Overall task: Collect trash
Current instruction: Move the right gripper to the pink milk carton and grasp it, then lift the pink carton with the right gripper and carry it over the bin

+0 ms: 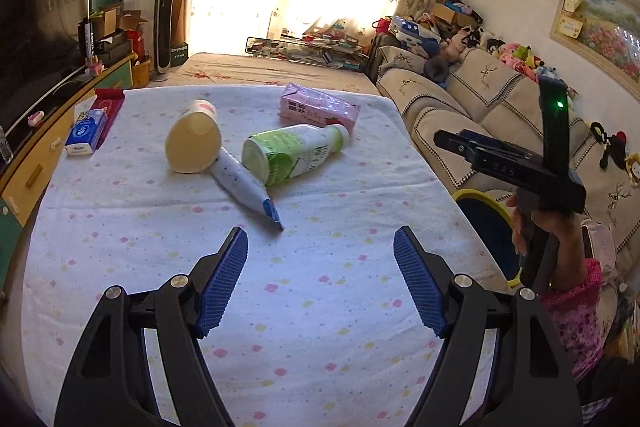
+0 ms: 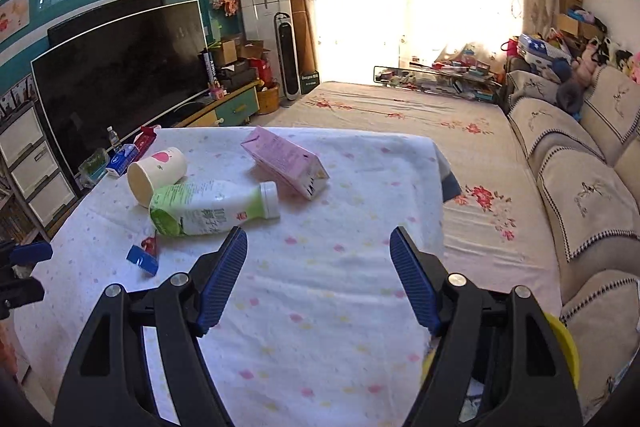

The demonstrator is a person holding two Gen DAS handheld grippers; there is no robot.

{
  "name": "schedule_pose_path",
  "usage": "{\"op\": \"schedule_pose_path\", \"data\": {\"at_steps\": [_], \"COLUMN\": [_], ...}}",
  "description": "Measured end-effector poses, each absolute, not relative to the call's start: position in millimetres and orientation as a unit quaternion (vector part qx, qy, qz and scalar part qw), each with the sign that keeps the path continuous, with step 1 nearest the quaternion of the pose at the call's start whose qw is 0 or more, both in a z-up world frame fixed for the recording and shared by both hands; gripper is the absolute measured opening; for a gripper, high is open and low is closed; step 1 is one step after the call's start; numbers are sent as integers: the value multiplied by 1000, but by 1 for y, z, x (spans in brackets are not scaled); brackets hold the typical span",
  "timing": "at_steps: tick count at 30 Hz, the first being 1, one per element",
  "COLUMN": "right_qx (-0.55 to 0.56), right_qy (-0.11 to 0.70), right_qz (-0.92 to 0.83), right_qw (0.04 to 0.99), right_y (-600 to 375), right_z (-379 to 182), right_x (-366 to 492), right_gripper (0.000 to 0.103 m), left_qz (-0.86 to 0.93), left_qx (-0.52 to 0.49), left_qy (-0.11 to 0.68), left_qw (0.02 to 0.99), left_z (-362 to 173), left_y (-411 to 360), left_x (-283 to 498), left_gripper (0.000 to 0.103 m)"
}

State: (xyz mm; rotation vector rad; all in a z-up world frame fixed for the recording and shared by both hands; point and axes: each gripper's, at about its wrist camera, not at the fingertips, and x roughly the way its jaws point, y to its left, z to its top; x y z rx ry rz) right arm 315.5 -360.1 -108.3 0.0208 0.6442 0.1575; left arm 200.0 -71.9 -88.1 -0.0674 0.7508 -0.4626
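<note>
On the dotted white tablecloth (image 1: pixel 320 307) lie a tipped paper cup (image 1: pixel 194 143), a green-and-white bottle (image 1: pixel 294 153) on its side, a pink carton (image 1: pixel 318 107) and a white tube with a blue end (image 1: pixel 244 187). My left gripper (image 1: pixel 320 279) hovers open over the near cloth, short of the tube, with nothing between its blue pads. The right gripper (image 2: pixel 318 275) is open and empty too, just right of the bottle (image 2: pixel 212 207); the cup (image 2: pixel 156 175), carton (image 2: pixel 286 161) and tube end (image 2: pixel 142 259) lie beyond. A hand holds the right gripper's body (image 1: pixel 520 163) at the table's right.
A yellow-rimmed bin (image 1: pixel 486 211) stands by the table's right edge, also showing as the bin rim (image 2: pixel 564 343) under the right gripper. A blue tissue pack (image 1: pixel 86 137) and red box (image 1: pixel 110 103) sit at the far left. Sofa (image 1: pixel 480 107) right, TV (image 2: pixel 116 67) left.
</note>
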Motion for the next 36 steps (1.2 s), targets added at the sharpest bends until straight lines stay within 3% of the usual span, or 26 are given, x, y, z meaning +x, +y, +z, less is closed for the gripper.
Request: {"op": "schedule_pose_path", "data": {"at_steps": [14,29,33,36], "right_qx": [-106,-131,-117,-108], "right_qy": [349,415,429,428], "right_qz": [120,148,164,161], "right_qw": [923,888,881,883], "right_y": [-293,-288,-288,-289], "right_z": [-133,-175,-179,-176], "right_x": [461,523,524,518], "right_gripper": [70,70,48,38], "left_qz": [-193,-184,-185,-185], "left_qx": [-64,-73,-72,-71], "left_qy": [371,394,398,397], "left_qw": [906,897,896,896], "left_z": [-92,-113,-115,-113], "left_y": [-44,-47,-49,-50], "left_x": [227,258,260,257], "left_gripper": [75,75,75,75]}}
